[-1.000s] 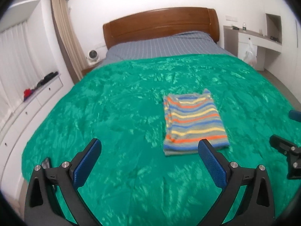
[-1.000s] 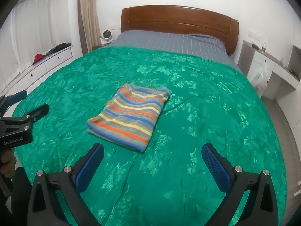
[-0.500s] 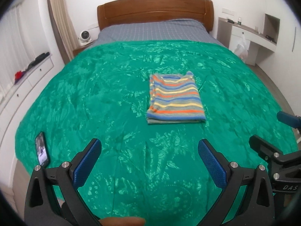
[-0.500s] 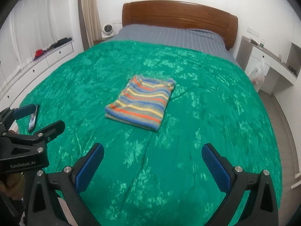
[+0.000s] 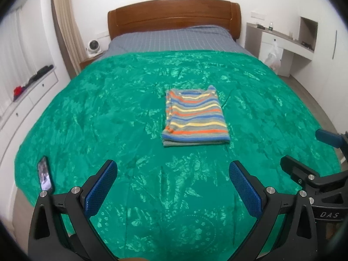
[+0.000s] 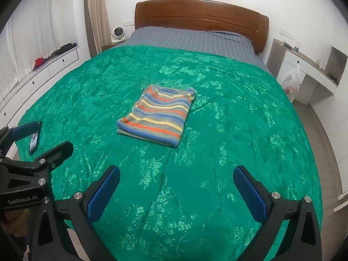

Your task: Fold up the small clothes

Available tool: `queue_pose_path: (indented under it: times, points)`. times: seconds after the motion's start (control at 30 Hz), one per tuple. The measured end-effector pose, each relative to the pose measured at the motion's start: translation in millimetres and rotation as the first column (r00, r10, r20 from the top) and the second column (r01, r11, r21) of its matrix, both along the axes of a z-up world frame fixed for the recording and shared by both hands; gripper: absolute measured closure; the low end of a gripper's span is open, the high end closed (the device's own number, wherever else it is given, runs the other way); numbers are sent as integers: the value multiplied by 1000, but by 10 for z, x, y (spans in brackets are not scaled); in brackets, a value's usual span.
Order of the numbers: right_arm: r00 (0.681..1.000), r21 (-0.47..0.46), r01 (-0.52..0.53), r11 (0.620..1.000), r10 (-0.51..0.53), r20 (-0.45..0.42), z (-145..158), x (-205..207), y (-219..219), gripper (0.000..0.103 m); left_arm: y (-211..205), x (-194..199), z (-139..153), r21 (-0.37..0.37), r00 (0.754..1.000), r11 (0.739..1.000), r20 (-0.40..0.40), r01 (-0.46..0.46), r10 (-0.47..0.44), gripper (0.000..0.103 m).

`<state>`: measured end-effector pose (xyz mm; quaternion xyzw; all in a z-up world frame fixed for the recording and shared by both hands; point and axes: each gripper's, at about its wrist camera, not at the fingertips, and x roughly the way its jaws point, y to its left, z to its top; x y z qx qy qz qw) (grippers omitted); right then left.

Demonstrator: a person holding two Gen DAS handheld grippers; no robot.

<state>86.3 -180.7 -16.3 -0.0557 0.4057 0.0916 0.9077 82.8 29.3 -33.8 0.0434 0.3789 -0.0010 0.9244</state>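
Observation:
A striped garment [image 5: 194, 117], folded into a neat rectangle, lies flat on the green bedspread [image 5: 108, 113] near the middle of the bed. It also shows in the right wrist view [image 6: 158, 114]. My left gripper [image 5: 173, 171] is open and empty, held back over the foot of the bed, well short of the garment. My right gripper [image 6: 176, 177] is open and empty, also back from the garment. Each gripper shows at the edge of the other's view: the right gripper [image 5: 304, 152] and the left gripper [image 6: 46, 136].
A phone [image 5: 45, 174] lies on the bedspread at the near left corner. The wooden headboard [image 5: 174, 15] is at the far end. White drawers [image 5: 28, 95] run along the left wall and a desk [image 5: 282, 41] stands at the right. Floor shows right of the bed.
Both grippers have pulled back from the folded garment toward the foot of the bed and stayed open. The garment has not moved.

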Motion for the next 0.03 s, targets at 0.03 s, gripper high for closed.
queue_pose_path:
  times: [0.03]
  points:
    - [1000, 1, 0, 1000, 0, 0, 1, 6, 2, 1, -10, -2, 3, 6, 1000, 1000, 5, -2, 2, 0]
